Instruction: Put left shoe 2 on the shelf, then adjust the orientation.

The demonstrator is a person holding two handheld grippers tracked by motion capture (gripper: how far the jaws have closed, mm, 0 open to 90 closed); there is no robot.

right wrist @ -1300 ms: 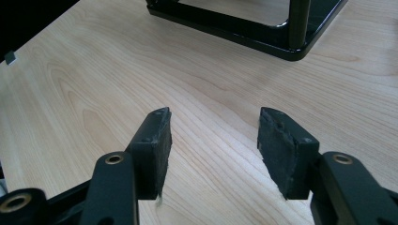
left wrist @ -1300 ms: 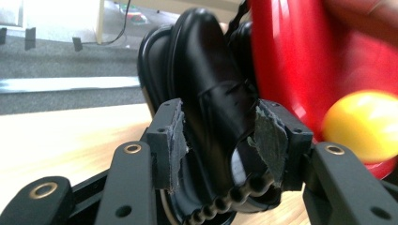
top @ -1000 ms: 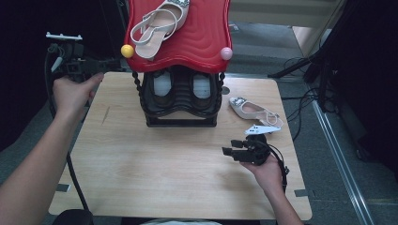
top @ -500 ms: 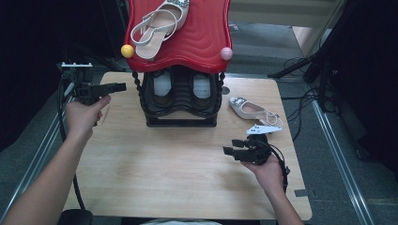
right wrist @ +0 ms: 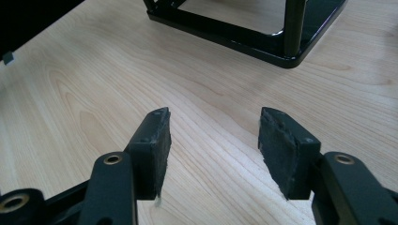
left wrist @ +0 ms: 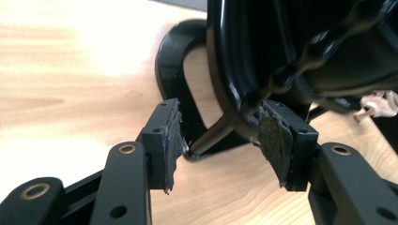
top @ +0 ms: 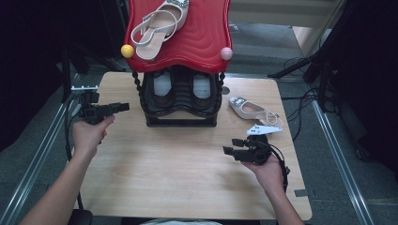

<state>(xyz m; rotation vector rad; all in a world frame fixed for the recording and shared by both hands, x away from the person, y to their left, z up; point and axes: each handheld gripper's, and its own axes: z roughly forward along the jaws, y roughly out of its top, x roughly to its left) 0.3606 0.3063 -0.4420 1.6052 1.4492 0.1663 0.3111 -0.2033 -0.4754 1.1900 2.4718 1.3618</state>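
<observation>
A black shoe rack [top: 180, 112] with a red wavy top shelf [top: 197, 42] stands at the back of the table. One white strappy sandal [top: 157, 26] lies on the red shelf, and its mate [top: 253, 110] lies on the table to the right of the rack. Two dark shoes [top: 162, 86] sit in the lower tier. My left gripper [top: 124, 107] is held left of the rack and points at it. Its jaws have just been opening, with nothing between them [left wrist: 218, 140]; the rack's foot [left wrist: 178, 61] lies just beyond. My right gripper [top: 228, 149] hovers open and empty over bare wood [right wrist: 213, 136].
The wooden table [top: 178, 178] has free room in front of the rack. A yellow ball [top: 127, 50] and a pink ball [top: 226, 53] mark the red shelf's front corners. Cables and a stand's legs lie on the floor to the right [top: 305, 70].
My left hand has come down from high at the table's left edge to the height of the rack's lower tier, a little closer to it. The right hand has stayed put.
</observation>
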